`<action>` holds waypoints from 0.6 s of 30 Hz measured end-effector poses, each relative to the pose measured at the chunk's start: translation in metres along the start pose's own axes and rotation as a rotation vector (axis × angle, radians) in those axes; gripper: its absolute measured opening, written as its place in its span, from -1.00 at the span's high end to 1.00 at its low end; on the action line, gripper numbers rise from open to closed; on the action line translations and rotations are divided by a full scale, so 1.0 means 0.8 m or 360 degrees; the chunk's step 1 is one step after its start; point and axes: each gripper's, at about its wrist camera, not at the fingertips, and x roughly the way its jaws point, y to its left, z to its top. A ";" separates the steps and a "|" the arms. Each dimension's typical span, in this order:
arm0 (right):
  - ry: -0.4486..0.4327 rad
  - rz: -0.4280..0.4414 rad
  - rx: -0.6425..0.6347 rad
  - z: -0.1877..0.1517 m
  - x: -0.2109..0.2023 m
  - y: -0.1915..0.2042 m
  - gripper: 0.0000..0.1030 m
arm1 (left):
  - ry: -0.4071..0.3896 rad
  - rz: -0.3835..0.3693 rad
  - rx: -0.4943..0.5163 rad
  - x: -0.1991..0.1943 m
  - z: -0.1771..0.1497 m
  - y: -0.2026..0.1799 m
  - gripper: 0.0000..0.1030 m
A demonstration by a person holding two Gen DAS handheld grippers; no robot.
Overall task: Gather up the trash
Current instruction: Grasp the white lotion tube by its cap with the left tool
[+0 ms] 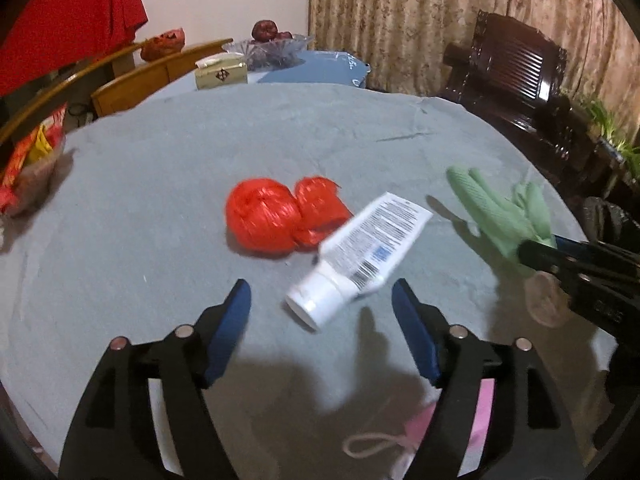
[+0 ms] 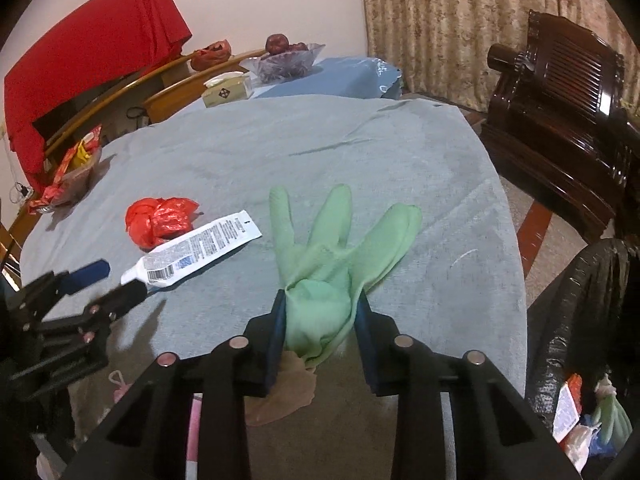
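Observation:
A white tube (image 1: 372, 248) with a barcode lies on the grey tablecloth (image 1: 200, 160), its cap toward me. My left gripper (image 1: 320, 292) is open, its blue pads on either side of the cap without touching it. Just behind the tube sits a crumpled red plastic bag (image 1: 272, 216). My right gripper (image 2: 322, 304) is shut on the cuff of a green glove (image 2: 332, 256), whose fingers spread out over the cloth. In the right wrist view the tube (image 2: 200, 244), the red bag (image 2: 160, 220) and the left gripper (image 2: 116, 280) lie to the left.
A black trash bag (image 2: 580, 300) stands open at the table's right side with several scraps inside. A bowl of snack packets (image 1: 28, 168) sits at the left edge. A tissue box (image 1: 220, 74) and glass fruit bowl (image 1: 268, 46) stand at the back. A dark wooden chair (image 1: 516, 76) is at the right.

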 end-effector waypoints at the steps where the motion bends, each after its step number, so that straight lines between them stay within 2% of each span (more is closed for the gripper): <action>1: -0.0002 0.0003 0.0001 0.000 0.000 0.000 0.37 | 0.0006 0.0001 0.0010 0.003 0.002 0.001 -0.42; 6: -0.0008 0.0015 -0.0001 -0.002 -0.001 0.001 0.37 | 0.0091 -0.0070 0.0021 0.025 0.001 0.005 -0.37; 8: -0.0008 0.0014 0.0001 -0.002 -0.002 0.000 0.37 | 0.0139 -0.0112 -0.0007 0.031 -0.003 0.004 -0.04; 10: -0.0007 0.0013 0.0003 -0.002 -0.002 -0.001 0.37 | 0.0137 -0.0110 -0.0023 0.030 -0.005 0.001 0.09; 11: -0.0005 0.0011 0.0006 -0.002 -0.001 -0.001 0.37 | 0.0139 -0.0133 -0.0041 0.027 -0.007 -0.001 0.20; 13: -0.0004 0.0008 0.0010 -0.003 -0.002 -0.003 0.37 | 0.0170 -0.0173 -0.0085 0.024 -0.009 -0.004 0.28; 15: -0.0002 0.0008 0.0013 -0.002 -0.001 -0.004 0.37 | 0.0192 -0.0257 -0.0132 0.018 -0.011 -0.007 0.23; 16: -0.0003 0.0007 0.0012 -0.002 -0.001 -0.004 0.37 | 0.0196 -0.0276 -0.0141 0.016 -0.012 -0.010 0.13; 17: -0.0005 0.0006 0.0012 -0.002 -0.002 -0.004 0.37 | 0.0192 -0.0275 -0.0139 0.013 -0.012 -0.012 -0.06; 18: -0.0006 0.0007 0.0014 -0.003 -0.002 -0.006 0.37 | 0.0171 -0.0251 -0.0122 0.011 -0.010 -0.013 -0.12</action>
